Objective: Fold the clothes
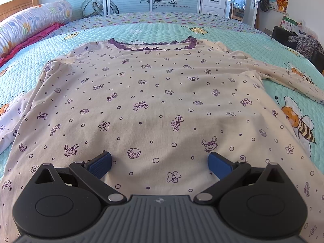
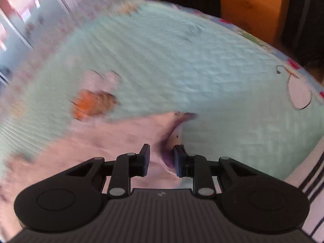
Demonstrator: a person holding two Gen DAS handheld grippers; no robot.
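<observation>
- My left gripper hangs over the hem of the cream cotton nightshirt with purple sea-creature print, jaws released wide.
- The nightshirt lies flat on the mint quilted bedspread.
- My right gripper, over the nightshirt's sleeve, has jaws narrowly parted, sleeve fabric between; I cannot tell whether they grip it.

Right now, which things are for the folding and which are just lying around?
For the folding: the cream sea-creature pajama top, its right sleeve.
Just lying around: the floral bolster pillow, the white drawers, the bee bedspread.
</observation>
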